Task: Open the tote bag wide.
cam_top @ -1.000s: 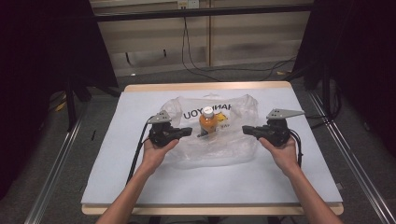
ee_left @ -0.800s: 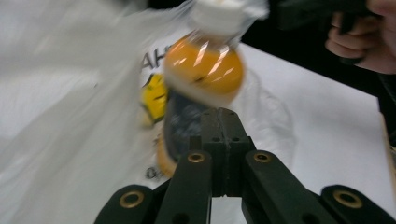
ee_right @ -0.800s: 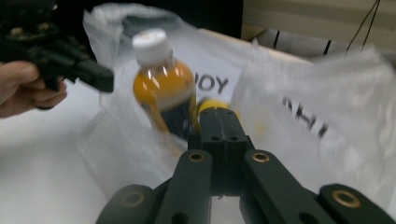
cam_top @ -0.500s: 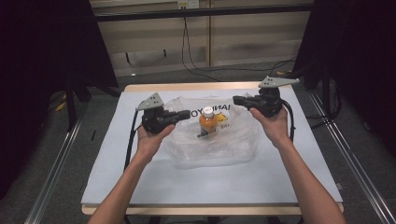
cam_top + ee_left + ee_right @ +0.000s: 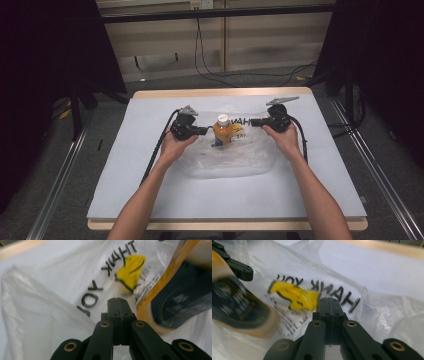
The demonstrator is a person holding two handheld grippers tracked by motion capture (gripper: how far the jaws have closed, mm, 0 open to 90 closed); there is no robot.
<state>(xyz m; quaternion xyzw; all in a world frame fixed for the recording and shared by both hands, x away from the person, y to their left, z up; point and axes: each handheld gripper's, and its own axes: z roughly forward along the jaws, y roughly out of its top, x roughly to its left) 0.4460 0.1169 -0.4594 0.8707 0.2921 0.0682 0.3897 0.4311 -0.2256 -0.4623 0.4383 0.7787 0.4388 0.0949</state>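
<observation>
1. Gripping nothing: left gripper [image 5: 119, 305] with jaws pressed together and empty, tips against the clear plastic bag [image 5: 42, 315], no film pinched between them.
2. Same for the right gripper [image 5: 329, 304]: jaws pressed together, empty, tips just over the bag's printed lettering.
3. Just right of the left gripper's tips in the left gripper view, nearly touching: orange bottle [image 5: 172, 297] with a dark label, lying inside the bag and seen through the film.
4. Left of the right gripper's tips in the right gripper view, a little apart: the same bottle, with the other gripper's jaws showing beyond it at the top left corner.
5. From the high view: bottle [image 5: 223, 131] with its white cap between the two grippers [image 5: 204, 131] [image 5: 256, 122], bag [image 5: 235, 162] spread flat on the grey table [image 5: 150, 190], reaching back toward the person's forearms.
6. Judged progress: bottle already in the bag; both grippers brought up to the far end of the bag, on either side of the bottle; no hold on the plastic yet.
7. Likely left to do: opening the jaws, catching the bag's edges or handles, then lifting or closing the bag.
</observation>
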